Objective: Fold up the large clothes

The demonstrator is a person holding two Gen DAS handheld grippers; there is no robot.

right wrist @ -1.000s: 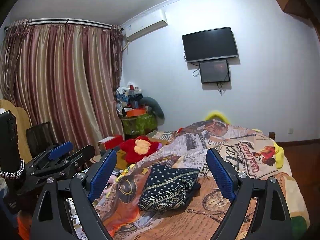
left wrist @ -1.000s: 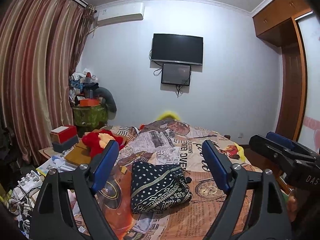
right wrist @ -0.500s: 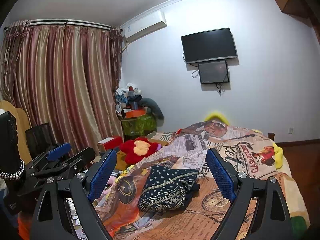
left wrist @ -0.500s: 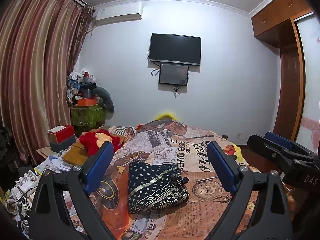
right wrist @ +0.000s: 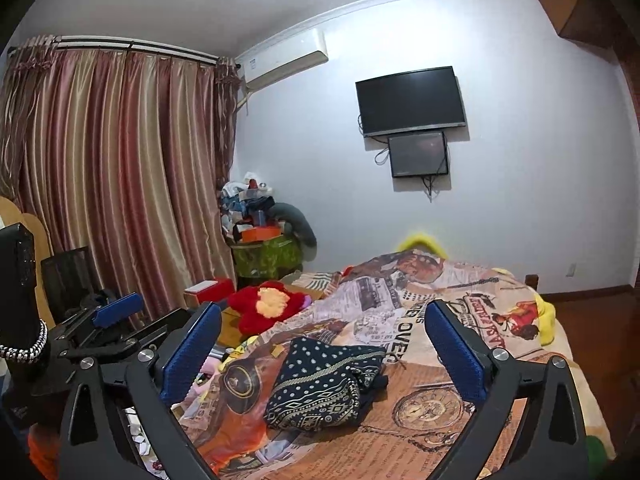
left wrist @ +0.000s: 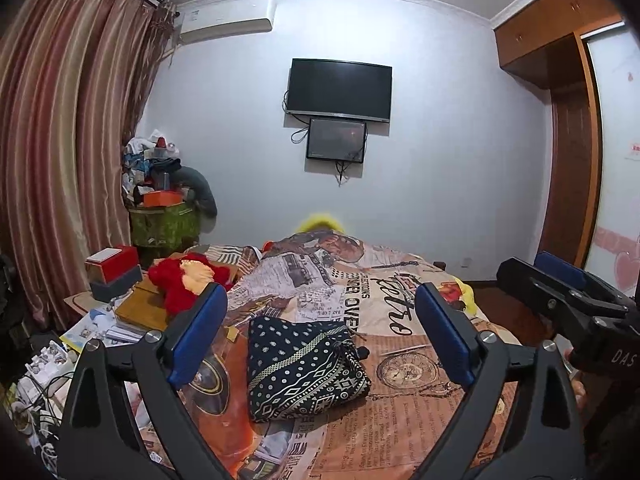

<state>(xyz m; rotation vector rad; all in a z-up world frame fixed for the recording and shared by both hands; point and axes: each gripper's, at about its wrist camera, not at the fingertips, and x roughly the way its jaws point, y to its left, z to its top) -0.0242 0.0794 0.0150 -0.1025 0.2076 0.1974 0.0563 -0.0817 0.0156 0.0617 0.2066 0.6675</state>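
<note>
The folded dark patterned garment [left wrist: 302, 368] lies on the bed [left wrist: 400, 420], ahead of and below both. The left hand-held gripper [left wrist: 320, 336] stands wide and empty; the right hand-held gripper [right wrist: 322, 354], empty too, is opening, likely freed after the last fold.

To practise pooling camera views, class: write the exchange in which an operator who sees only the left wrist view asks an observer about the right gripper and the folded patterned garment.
Operator: Is anything between the right gripper's pads?
Observer: No. The right gripper is opening with nothing between them; the patterned garment lies on the bed beyond.
Operator: Is the garment's right side tidy?
Observer: No. In the right wrist view, plain dark cloth bulges out from under it there.
</note>
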